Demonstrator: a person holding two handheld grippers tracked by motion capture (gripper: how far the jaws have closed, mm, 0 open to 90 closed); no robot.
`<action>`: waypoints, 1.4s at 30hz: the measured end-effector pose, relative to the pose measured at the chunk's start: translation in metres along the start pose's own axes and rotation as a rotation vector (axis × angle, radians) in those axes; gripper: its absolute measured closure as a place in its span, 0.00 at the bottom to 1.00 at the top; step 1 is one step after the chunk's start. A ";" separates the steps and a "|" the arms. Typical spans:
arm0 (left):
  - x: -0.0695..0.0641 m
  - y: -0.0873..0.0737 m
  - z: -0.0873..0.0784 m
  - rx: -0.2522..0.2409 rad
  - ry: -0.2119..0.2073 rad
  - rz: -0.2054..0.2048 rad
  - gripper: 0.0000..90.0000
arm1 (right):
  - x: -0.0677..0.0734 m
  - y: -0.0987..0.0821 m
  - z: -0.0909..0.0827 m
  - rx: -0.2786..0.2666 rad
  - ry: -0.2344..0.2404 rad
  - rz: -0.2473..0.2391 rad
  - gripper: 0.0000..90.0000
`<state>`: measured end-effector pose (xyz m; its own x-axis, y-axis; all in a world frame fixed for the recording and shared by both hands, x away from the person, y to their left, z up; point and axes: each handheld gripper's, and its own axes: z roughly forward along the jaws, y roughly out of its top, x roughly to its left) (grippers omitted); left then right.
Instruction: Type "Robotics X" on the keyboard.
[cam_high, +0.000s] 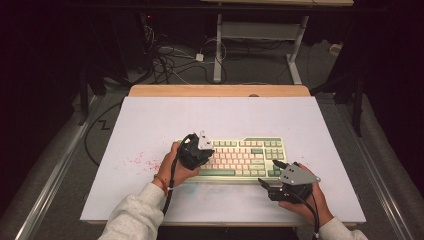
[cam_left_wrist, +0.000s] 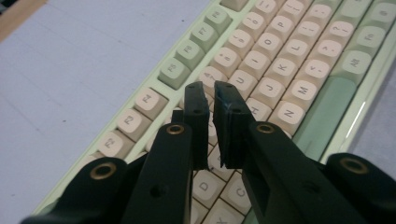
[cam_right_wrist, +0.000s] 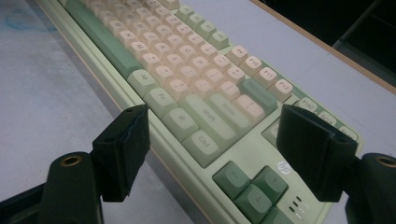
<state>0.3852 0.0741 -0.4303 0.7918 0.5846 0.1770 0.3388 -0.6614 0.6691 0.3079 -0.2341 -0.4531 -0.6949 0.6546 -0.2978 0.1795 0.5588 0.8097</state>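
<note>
Pads of the left gripper (cam_left_wrist: 211, 100) are seen almost together, a narrow gap between them and nothing held, poised just above the letter keys at the left half of the keyboard (cam_high: 240, 157). No keycap is seen lifted or missing, so the work on the keys is judged barely begun. At about four o'clock from it, the right gripper (cam_right_wrist: 212, 144) is held released, jaws wide, straddling the keyboard's near right corner without clamping it. The keyboard is laid flat near the middle of the white bench (cam_high: 150, 120), towards six o'clock.
</note>
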 end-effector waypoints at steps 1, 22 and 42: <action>0.000 -0.001 -0.001 -0.006 -0.003 -0.002 0.88 | 0.000 0.000 0.000 0.000 0.000 0.000 0.29; -0.002 -0.018 -0.024 -0.110 0.072 0.037 0.33 | -0.001 0.001 -0.001 -0.003 -0.001 -0.001 0.30; -0.007 -0.050 -0.043 -0.135 0.152 0.092 0.20 | -0.003 0.000 -0.001 0.002 -0.003 0.012 0.33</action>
<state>0.3406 0.1234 -0.4338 0.7271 0.5957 0.3413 0.1901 -0.6523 0.7337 0.3091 -0.2361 -0.4514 -0.6906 0.6626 -0.2898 0.1889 0.5521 0.8121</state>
